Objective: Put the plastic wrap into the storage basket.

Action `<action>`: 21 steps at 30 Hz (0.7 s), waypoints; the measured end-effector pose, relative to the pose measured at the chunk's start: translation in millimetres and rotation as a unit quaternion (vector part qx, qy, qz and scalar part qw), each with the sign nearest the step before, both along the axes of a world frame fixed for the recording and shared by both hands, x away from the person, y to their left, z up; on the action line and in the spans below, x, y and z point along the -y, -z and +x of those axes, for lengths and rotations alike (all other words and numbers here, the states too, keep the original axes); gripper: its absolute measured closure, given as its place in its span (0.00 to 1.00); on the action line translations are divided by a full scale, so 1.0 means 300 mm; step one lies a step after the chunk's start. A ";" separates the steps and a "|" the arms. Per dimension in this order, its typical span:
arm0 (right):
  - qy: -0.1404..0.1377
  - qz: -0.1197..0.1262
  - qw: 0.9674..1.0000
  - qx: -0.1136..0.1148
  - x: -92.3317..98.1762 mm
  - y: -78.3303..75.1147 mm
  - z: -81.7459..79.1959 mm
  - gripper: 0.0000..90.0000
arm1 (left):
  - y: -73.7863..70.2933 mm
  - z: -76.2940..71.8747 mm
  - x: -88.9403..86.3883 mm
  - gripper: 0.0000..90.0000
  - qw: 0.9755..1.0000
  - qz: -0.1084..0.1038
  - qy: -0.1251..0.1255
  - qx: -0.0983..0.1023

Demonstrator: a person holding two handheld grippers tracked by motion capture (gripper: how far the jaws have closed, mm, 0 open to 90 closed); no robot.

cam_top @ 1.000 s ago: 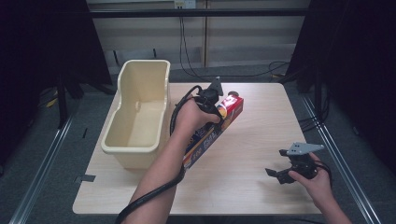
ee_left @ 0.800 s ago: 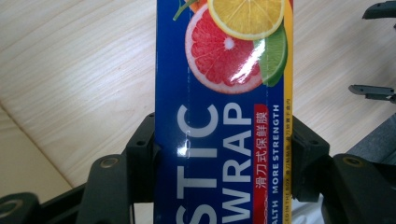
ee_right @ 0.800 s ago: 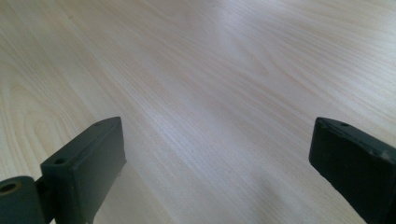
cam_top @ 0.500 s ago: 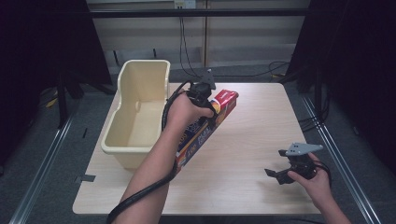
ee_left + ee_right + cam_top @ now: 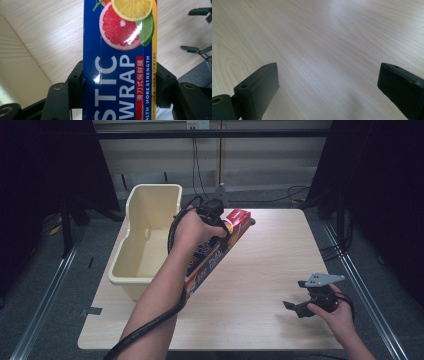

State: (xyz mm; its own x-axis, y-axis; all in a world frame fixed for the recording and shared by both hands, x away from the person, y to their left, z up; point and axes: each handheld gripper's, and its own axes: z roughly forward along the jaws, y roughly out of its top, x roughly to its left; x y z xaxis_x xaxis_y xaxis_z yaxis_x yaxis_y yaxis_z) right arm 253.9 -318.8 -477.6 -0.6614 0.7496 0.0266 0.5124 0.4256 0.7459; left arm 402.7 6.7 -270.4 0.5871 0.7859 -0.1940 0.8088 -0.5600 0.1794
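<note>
Spanning the scene beneath both tools was the pale wooden table [image 5: 260, 270], and on its edge to the outer side of the left gripper [image 5: 212, 215] stood the cream plastic bin [image 5: 150, 202], its long hollow running alongside that gripper's forearm. Next in size came the plastic wrap box [image 5: 215, 255], a long blue carton with a red end and citrus fruit printed on it; it was clamped crosswise between the left gripper's jaws, which pressed on its two long sides in the left gripper view [image 5: 117, 82]. The box slanted over the table with its red end beyond the gripper and its other end down near the bin's near corner, tucked by the person's forearm. Well apart from it, toward the person's side, the right gripper [image 5: 302, 305] rested low over bare wood, its jaws spread wide with nothing between them, as the right gripper view [image 5: 327, 82] showed plainly.
</note>
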 end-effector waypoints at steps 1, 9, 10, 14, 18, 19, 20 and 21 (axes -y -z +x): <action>0.000 0.000 1.000 -0.001 0.000 0.000 0.000 0.04 | -0.006 0.001 -0.002 0.46 1.000 0.001 0.002 0.001; -0.001 -0.002 1.000 -0.001 0.001 0.001 0.000 0.04 | -0.049 0.010 -0.036 0.46 1.000 -0.006 -0.014 0.004; -0.002 -0.002 1.000 -0.001 0.000 0.001 0.000 0.04 | -0.051 0.010 -0.041 0.46 1.000 -0.008 -0.021 0.001; -0.002 -0.003 1.000 0.000 -0.001 0.001 0.000 0.04 | -0.058 0.012 -0.058 0.46 1.000 -0.006 -0.028 -0.001; -0.002 -0.006 1.000 -0.003 -0.003 0.003 0.000 0.04 | -0.067 0.015 -0.074 0.46 0.999 -0.011 -0.043 0.000; -0.004 -0.006 1.000 -0.003 -0.004 0.004 0.001 0.04 | -0.070 0.015 -0.079 0.46 0.999 -0.005 -0.044 0.001; -0.005 -0.007 1.000 -0.003 -0.004 0.005 0.001 0.04 | -0.074 0.016 -0.083 0.46 0.999 -0.005 -0.042 0.001; -0.005 -0.007 1.000 -0.003 -0.004 0.005 0.001 0.04 | -0.077 0.019 -0.089 0.46 0.999 -0.002 -0.038 0.004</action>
